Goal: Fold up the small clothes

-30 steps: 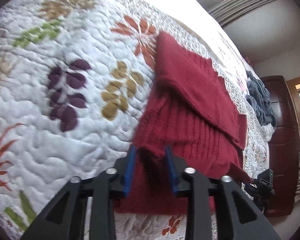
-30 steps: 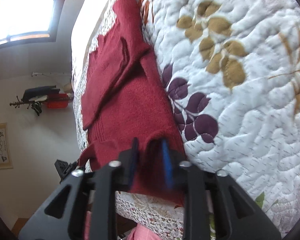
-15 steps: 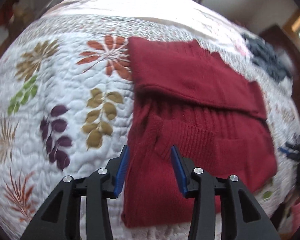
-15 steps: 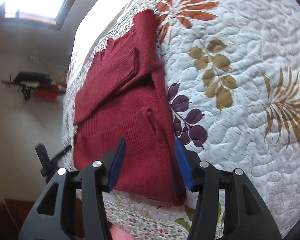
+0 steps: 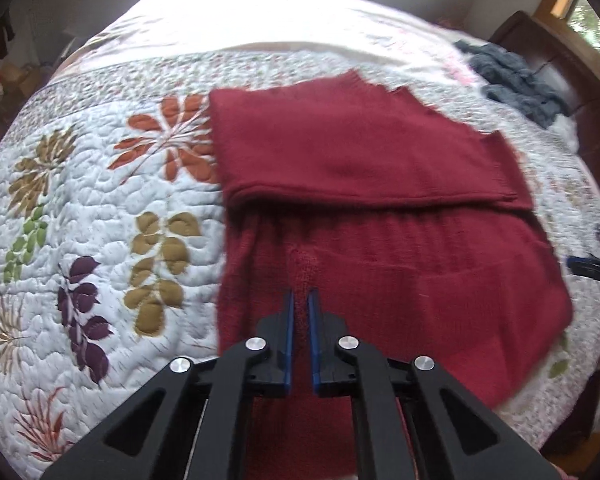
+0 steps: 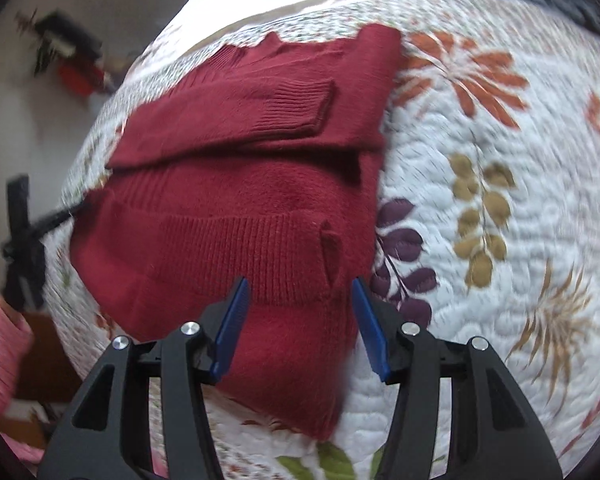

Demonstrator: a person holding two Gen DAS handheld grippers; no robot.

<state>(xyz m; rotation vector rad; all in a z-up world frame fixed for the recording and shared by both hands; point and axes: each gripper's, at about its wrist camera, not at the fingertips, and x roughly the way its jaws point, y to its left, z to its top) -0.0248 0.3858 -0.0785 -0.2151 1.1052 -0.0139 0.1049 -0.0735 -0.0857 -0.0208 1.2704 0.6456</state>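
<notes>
A white floral quilt (image 5: 100, 208) covers the bed, and a folded dark-red sweater (image 5: 380, 184) lies flat on it. The left gripper (image 5: 299, 300) hovers over the sweater's near edge, jaws nearly closed, holding nothing. The right gripper (image 6: 300, 292) has its jaws spread wide above the sweater's near right corner. Only the left view shows a grey garment (image 5: 516, 80) far right; only the right view shows a pink sleeve (image 6: 0, 344).
</notes>
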